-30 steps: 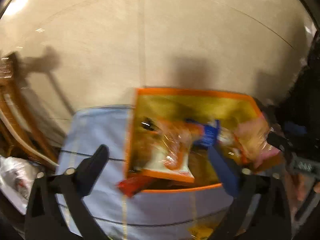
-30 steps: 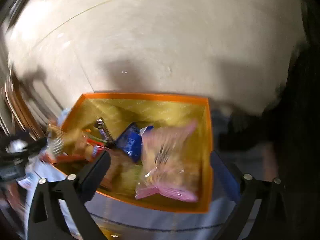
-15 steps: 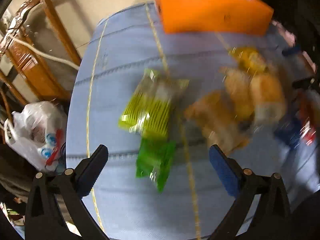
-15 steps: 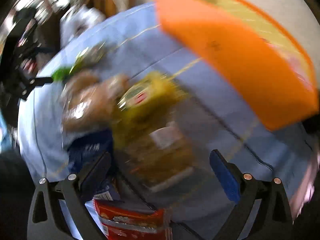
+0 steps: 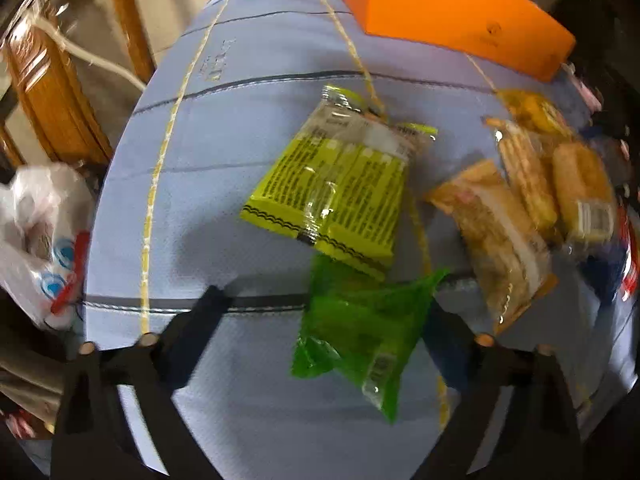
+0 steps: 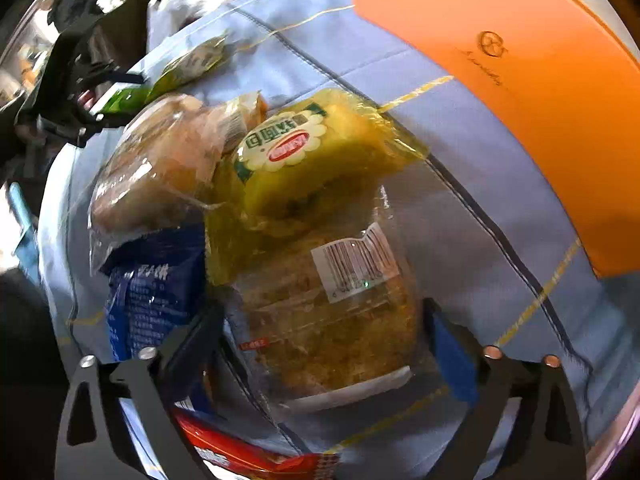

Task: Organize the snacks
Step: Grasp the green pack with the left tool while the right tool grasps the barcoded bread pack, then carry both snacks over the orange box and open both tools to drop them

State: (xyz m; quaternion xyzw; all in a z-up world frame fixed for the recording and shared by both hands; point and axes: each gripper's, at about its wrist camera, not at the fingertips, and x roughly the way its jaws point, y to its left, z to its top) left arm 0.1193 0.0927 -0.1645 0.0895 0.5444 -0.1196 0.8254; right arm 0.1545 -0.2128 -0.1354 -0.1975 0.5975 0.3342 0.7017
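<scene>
While both claws narrow, still apart | left claw [image 5: 324, 312] straddles green packet [image 5: 360, 328] | right claw [image 6: 320, 320] straddles clear-wrapped cake [image 6: 332, 320]

A second ago both cameras look into the orange box [image 5: 460, 12] and see snacks inside; now we see only its outer wall at the far edge of the blue cloth [image 5: 248, 96]. The left gripper [image 5: 324, 316] has come down over the green packet [image 5: 360, 328], which lies between its jaws; the jaws have just been closing, the pads not clearly touching it. The right gripper [image 6: 320, 320] has dropped and rolled over the clear-wrapped crumbed bread [image 6: 332, 320], its jaws likewise closing around it; contact cannot be told. We see the yellow packet [image 5: 336, 192] sharper than half a second ago.
</scene>
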